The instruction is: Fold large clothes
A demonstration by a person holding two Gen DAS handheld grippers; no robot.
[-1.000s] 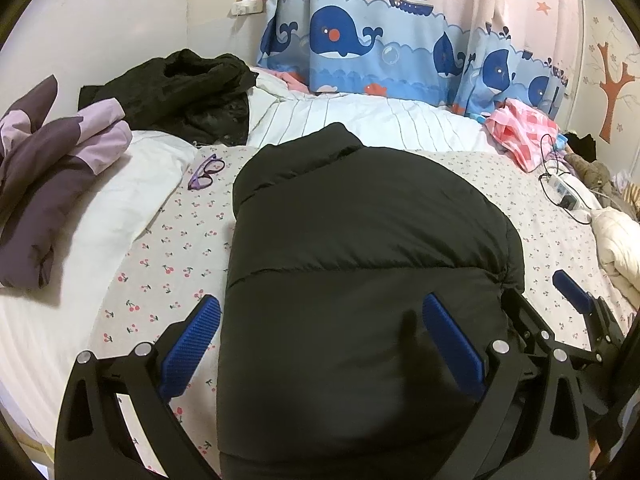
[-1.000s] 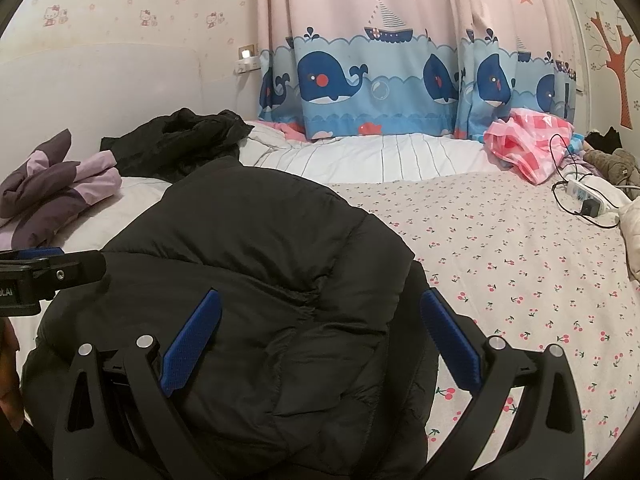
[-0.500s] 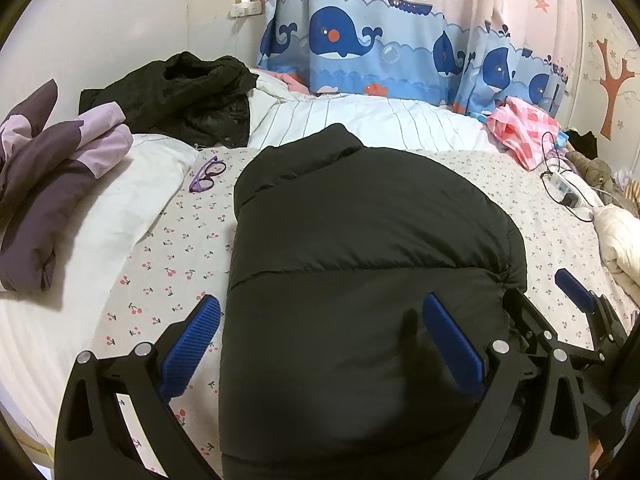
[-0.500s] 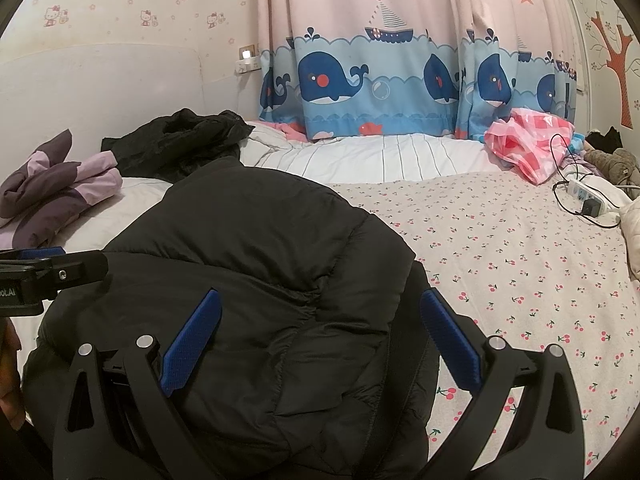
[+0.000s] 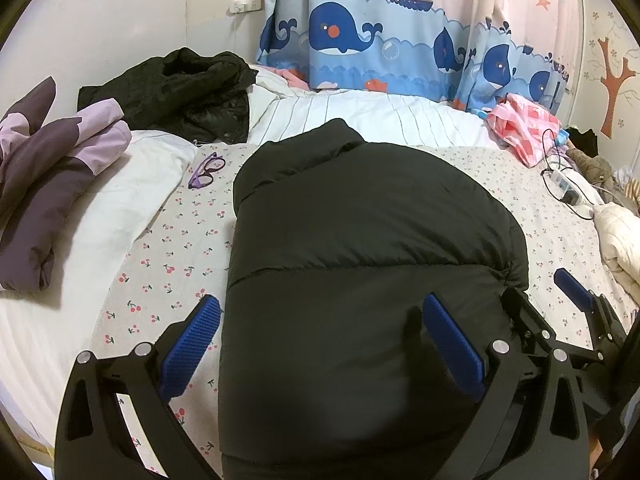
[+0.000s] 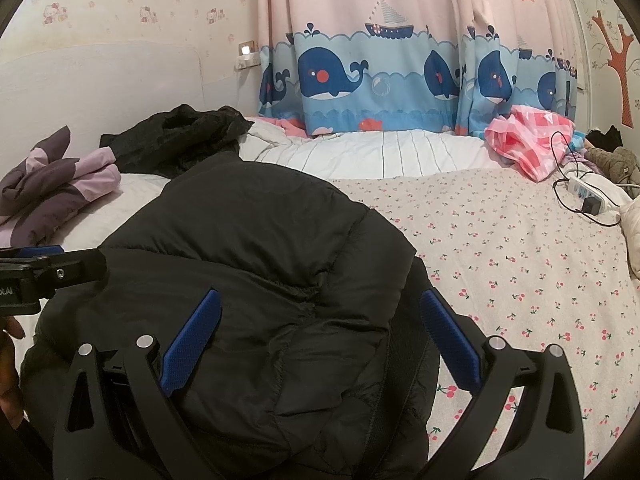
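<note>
No readable writing anywhere, just a cut-off scrap of white lettering on the left gripper (image 6: pixel 40 276) poking into the right view. The black puffer jacket (image 5: pixel 360 264) is lying folded on the cherry-print bed (image 5: pixel 168 248), long axis running away toward the whale curtain (image 5: pixel 360 48), collar at the far end. Both the left gripper (image 5: pixel 320 344) and right gripper (image 6: pixel 318 340) are hovering over it with jaws wide apart, gripping nothing. Only the left view is showing the purple glasses (image 5: pixel 206 166).

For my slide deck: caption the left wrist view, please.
Open left gripper poised over a folded black puffer jacket on a cherry-print bed, purple glasses lying beside it.
</note>
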